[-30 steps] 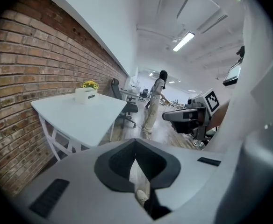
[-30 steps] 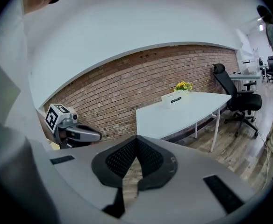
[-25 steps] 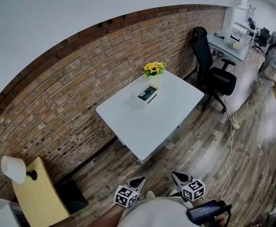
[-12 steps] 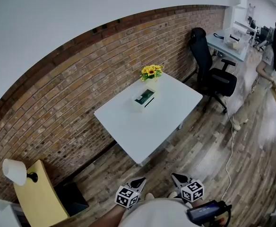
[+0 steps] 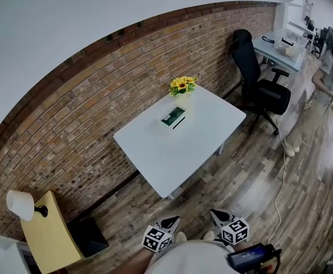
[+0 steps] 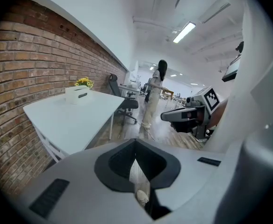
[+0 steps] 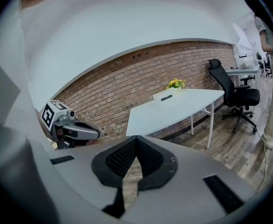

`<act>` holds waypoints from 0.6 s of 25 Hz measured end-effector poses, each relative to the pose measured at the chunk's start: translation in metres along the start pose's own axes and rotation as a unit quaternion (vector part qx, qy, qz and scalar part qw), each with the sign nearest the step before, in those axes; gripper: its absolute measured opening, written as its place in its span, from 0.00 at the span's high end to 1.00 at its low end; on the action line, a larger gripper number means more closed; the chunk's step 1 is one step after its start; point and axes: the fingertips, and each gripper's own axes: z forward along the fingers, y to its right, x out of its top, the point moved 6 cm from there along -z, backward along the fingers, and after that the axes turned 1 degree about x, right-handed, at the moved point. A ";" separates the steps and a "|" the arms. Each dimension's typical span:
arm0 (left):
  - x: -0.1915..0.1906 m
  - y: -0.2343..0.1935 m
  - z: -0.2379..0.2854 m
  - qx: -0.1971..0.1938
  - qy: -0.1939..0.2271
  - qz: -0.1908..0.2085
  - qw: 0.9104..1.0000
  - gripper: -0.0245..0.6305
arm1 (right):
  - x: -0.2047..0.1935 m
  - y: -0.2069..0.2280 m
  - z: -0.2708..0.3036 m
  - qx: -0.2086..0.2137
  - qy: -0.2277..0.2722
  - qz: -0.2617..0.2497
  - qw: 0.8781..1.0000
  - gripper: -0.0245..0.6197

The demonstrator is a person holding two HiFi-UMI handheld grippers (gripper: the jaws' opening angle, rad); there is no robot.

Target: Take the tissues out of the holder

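The white tissue holder (image 5: 173, 118), with a dark slot on top, sits near the far edge of the white table (image 5: 178, 147), beside yellow flowers (image 5: 182, 85). Both grippers hang low at my body, well short of the table. My left gripper (image 5: 172, 220) and right gripper (image 5: 216, 214) are both shut and hold nothing. In the left gripper view the jaws of the left gripper (image 6: 135, 146) meet, with the holder (image 6: 77, 95) far off to the left. In the right gripper view the right gripper (image 7: 136, 139) also stands with its jaws together, the holder (image 7: 167, 97) far ahead.
A black office chair (image 5: 263, 93) stands right of the table. A person (image 5: 326, 73) stands at the far right near another desk (image 5: 283, 47). A yellow chair with a lamp (image 5: 44, 236) is at the lower left. A white cable (image 5: 280, 176) trails over the wooden floor.
The view has shifted slightly toward the table. Both grippers stay shut at the bottom edge. The person at the far right has moved.
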 end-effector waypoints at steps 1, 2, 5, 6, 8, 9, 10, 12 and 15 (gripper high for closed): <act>0.002 0.003 0.003 0.000 -0.003 0.004 1.000 0.95 | 0.000 0.003 -0.001 0.001 0.000 0.002 1.000 0.95; 0.004 0.005 0.005 0.001 -0.005 0.007 1.000 0.95 | -0.001 0.007 -0.003 0.003 0.000 0.003 1.000 0.95; 0.010 0.013 0.015 0.005 -0.008 0.008 1.000 0.95 | -0.002 0.018 -0.009 0.008 0.003 0.008 1.000 0.95; 0.011 0.016 0.017 0.007 -0.010 0.008 1.000 0.95 | -0.003 0.022 -0.011 0.009 0.004 0.010 1.000 0.95; 0.015 0.019 0.022 0.015 -0.012 0.008 1.000 0.95 | -0.003 0.031 -0.017 0.013 0.006 0.014 1.000 0.95; 0.017 0.020 0.023 0.021 -0.013 0.009 1.000 0.95 | -0.004 0.036 -0.020 0.014 0.007 0.015 1.000 0.95; 0.018 0.021 0.025 0.026 -0.013 0.009 1.000 0.95 | -0.004 0.040 -0.022 0.016 0.008 0.016 1.000 0.95; 0.021 0.023 0.028 0.037 -0.013 0.008 0.999 0.95 | -0.006 0.048 -0.027 0.018 0.009 0.018 1.000 0.95; 0.027 0.026 0.033 0.049 -0.012 0.008 0.999 0.95 | -0.008 0.058 -0.032 0.020 0.010 0.023 0.999 0.95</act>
